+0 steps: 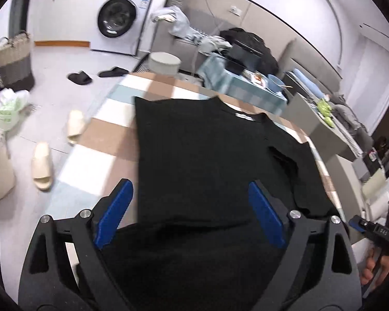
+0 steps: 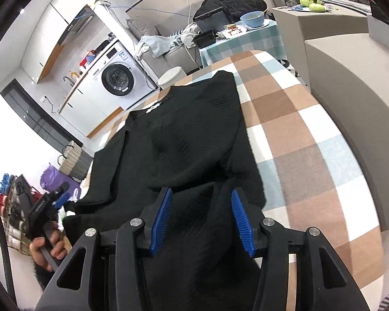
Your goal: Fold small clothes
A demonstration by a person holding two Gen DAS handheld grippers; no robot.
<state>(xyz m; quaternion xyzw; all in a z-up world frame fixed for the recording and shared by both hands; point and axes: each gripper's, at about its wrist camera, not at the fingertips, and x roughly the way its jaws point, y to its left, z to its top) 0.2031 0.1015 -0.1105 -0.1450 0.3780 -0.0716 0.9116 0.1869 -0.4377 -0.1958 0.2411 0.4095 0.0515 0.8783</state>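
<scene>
Left gripper (image 1: 190, 204) jaws wide apart; right gripper (image 2: 201, 220) jaws half-spread.

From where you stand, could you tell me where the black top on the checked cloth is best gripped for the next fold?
I would pinch the black top at its free sleeve, coming from the sofa side. It lies flat and unfolded there, while the opposite edge is already a straight fold. The left gripper is open.

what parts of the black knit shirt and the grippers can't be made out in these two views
- Black knit shirt: its near hem, left wrist view, hidden behind the left gripper body.
- Right gripper: right wrist view, black fabric bunches between the pads; whether they pinch it is unclear.
- White neck label: text too small, blurred.
</scene>
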